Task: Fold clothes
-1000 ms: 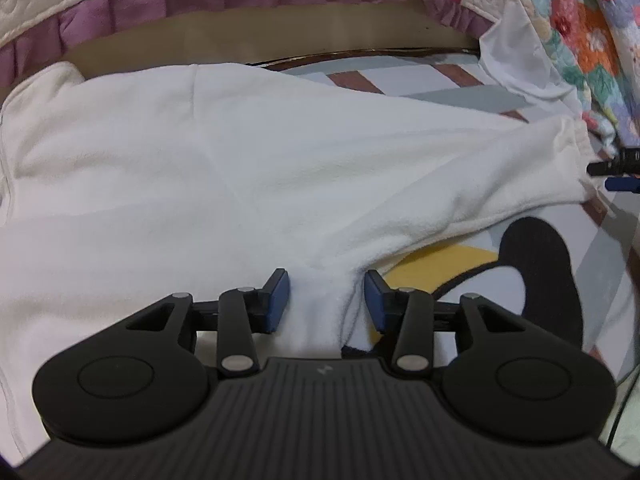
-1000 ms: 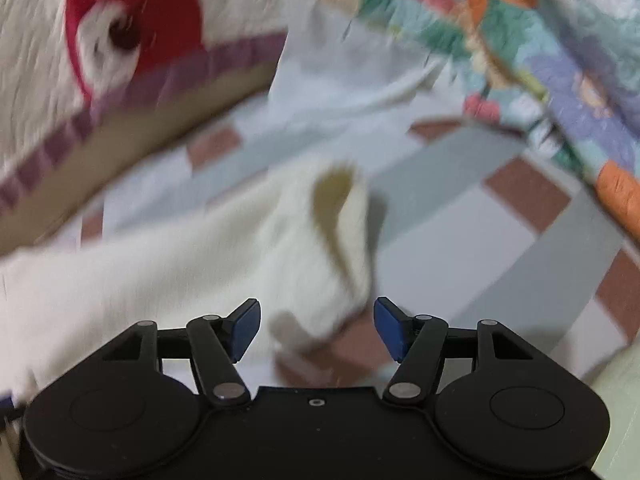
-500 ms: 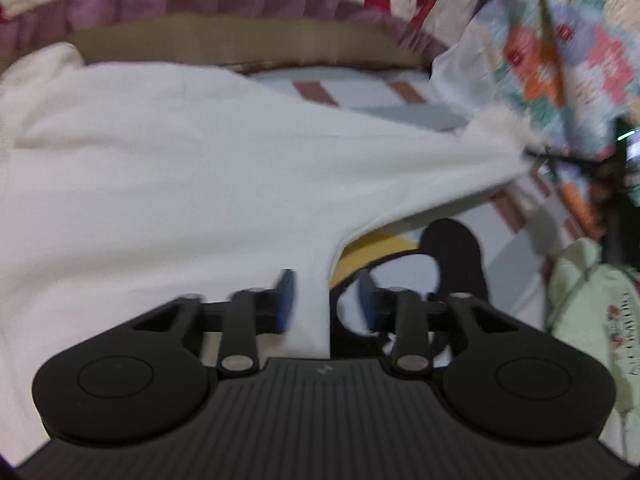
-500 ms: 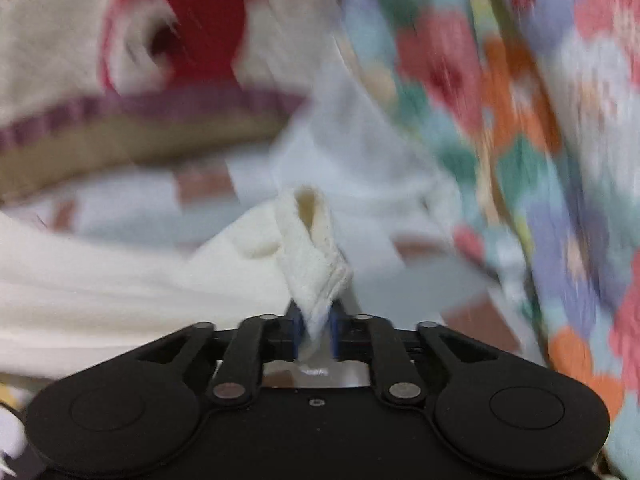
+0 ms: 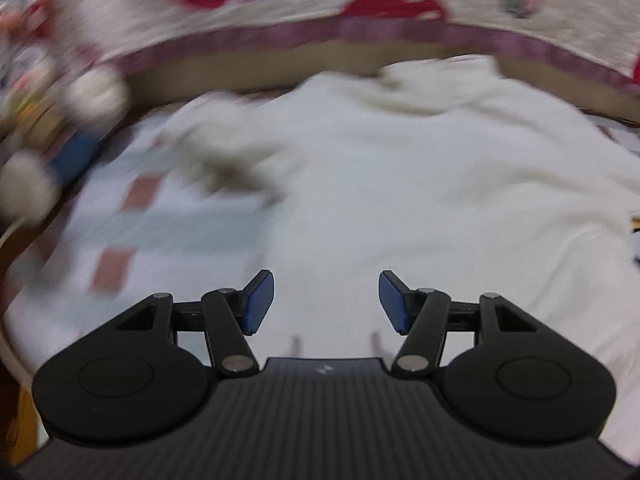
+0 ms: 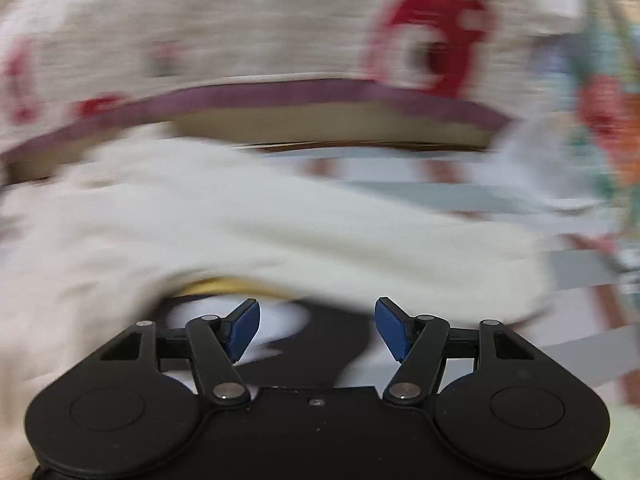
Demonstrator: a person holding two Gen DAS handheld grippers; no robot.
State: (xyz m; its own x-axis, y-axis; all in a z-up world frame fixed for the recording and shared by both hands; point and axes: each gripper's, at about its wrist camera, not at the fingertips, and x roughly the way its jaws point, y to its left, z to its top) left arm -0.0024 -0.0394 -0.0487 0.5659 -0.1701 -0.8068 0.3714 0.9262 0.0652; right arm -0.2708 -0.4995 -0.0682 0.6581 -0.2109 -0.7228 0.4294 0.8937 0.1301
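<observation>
Patterned bedspread (image 5: 132, 236) under white garment (image 5: 420, 184), both hand-held grippers (image 5: 326, 300) (image 6: 316, 328) now spread, sleeve released.

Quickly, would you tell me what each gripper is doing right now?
Left gripper: open, holding nothing.
Right gripper: open, holding nothing.

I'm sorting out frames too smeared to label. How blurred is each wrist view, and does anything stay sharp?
Left wrist view: the left gripper is crisp and open, the white garment is soft, and the left edge is heavily streaked. Right wrist view: stronger sideways smear across the garment and the red-patterned quilt; only the open right gripper is sharp.
</observation>
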